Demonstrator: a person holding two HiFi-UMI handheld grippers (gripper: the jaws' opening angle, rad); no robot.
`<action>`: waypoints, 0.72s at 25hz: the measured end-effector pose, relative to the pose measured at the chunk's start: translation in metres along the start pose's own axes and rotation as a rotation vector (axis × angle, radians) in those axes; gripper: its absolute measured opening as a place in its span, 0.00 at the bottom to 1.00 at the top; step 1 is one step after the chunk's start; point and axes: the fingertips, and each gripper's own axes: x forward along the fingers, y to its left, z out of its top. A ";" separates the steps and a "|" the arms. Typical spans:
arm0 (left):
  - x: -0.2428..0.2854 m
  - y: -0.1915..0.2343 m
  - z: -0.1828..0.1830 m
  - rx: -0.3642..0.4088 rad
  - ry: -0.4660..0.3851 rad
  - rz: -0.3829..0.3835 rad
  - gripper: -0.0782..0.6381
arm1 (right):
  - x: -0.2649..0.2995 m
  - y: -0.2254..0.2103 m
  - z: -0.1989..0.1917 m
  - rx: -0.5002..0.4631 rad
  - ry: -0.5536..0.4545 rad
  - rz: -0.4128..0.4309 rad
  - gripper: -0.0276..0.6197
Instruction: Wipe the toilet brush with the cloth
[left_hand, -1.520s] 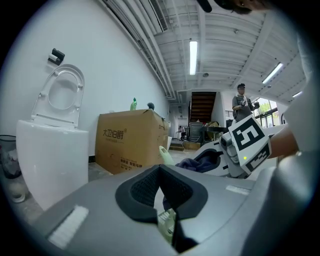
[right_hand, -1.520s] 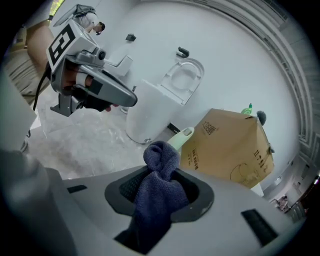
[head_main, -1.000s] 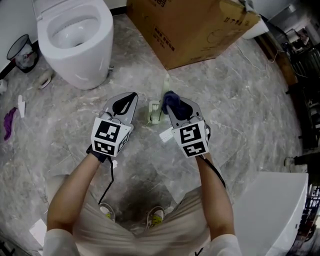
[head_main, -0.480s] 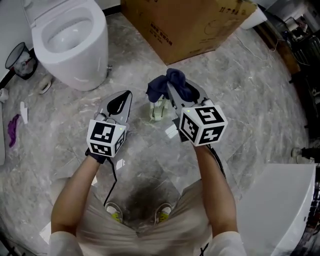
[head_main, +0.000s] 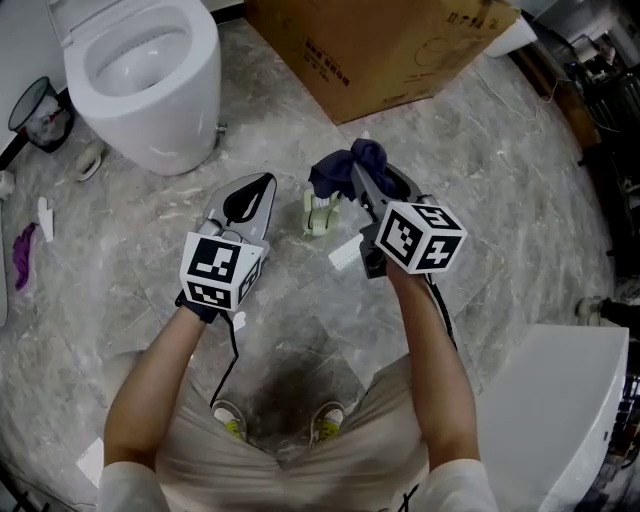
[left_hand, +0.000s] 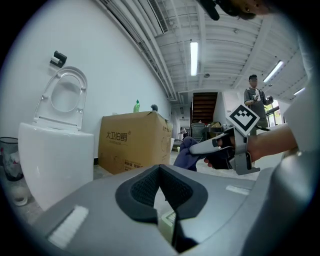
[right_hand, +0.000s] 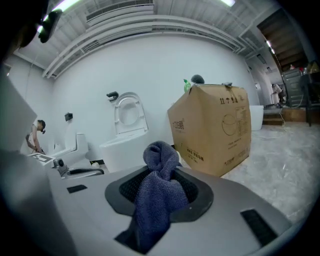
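Note:
A pale green toilet brush in its holder (head_main: 318, 213) stands upright on the grey stone floor between my two grippers. My right gripper (head_main: 358, 172) is raised just above and right of it, shut on a dark blue cloth (head_main: 338, 170). In the right gripper view the cloth (right_hand: 157, 197) bunches up between the jaws and hangs down from them. The left gripper view shows that gripper and its cloth (left_hand: 185, 155) to the right. My left gripper (head_main: 260, 185) sits left of the brush, shut, with nothing held and apart from the brush.
A white toilet (head_main: 140, 70) stands at the far left, with a small black bin (head_main: 30, 108) beside it. A large cardboard box (head_main: 390, 45) is behind the brush. A white fixture (head_main: 550, 420) fills the near right. A purple scrap (head_main: 22, 250) lies at the left edge.
My right gripper has lifted with the cloth, from low beside the brush to above and right of it. The left gripper has hardly moved.

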 end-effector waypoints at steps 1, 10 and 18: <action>0.000 0.000 0.002 0.004 -0.005 -0.002 0.11 | -0.001 -0.003 -0.002 0.030 0.003 0.000 0.23; -0.002 0.004 0.005 -0.010 -0.012 0.013 0.11 | -0.006 -0.011 -0.039 0.117 0.098 0.000 0.23; 0.002 -0.005 0.013 0.056 -0.039 0.004 0.11 | -0.011 -0.016 -0.058 0.084 0.162 -0.016 0.23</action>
